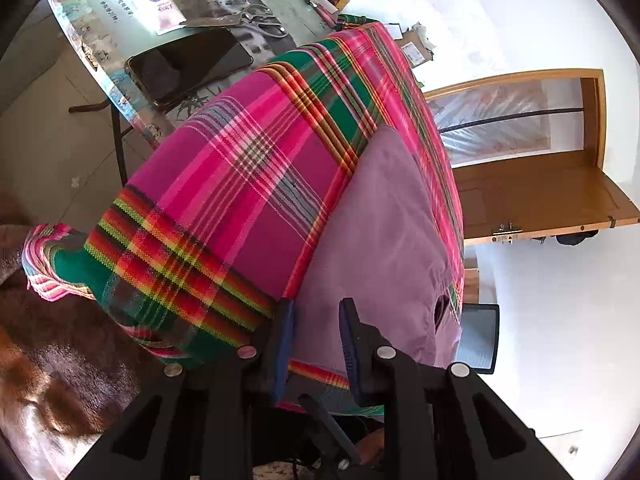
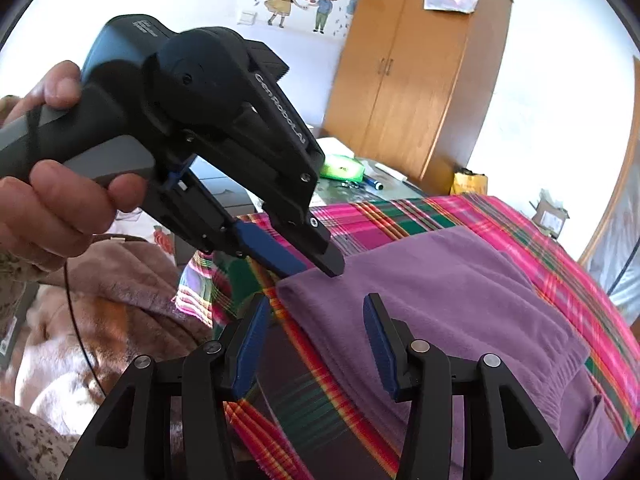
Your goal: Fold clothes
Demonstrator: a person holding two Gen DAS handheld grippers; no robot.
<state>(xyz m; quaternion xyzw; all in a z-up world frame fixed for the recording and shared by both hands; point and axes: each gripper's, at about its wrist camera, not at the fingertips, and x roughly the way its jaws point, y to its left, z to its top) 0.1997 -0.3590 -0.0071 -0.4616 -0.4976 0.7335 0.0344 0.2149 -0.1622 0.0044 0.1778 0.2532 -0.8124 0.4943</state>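
Purple garment lies folded flat on the plaid cloth, directly ahead of both tools. Left tool sits at the garment's near-left corner, fingers partly apart with tips at the fabric edge; can't tell whether they pinch it. Right tool hovers just short of the garment's near edge, fingers wide apart, nothing between them, left finger over the plaid and right finger over purple fabric.
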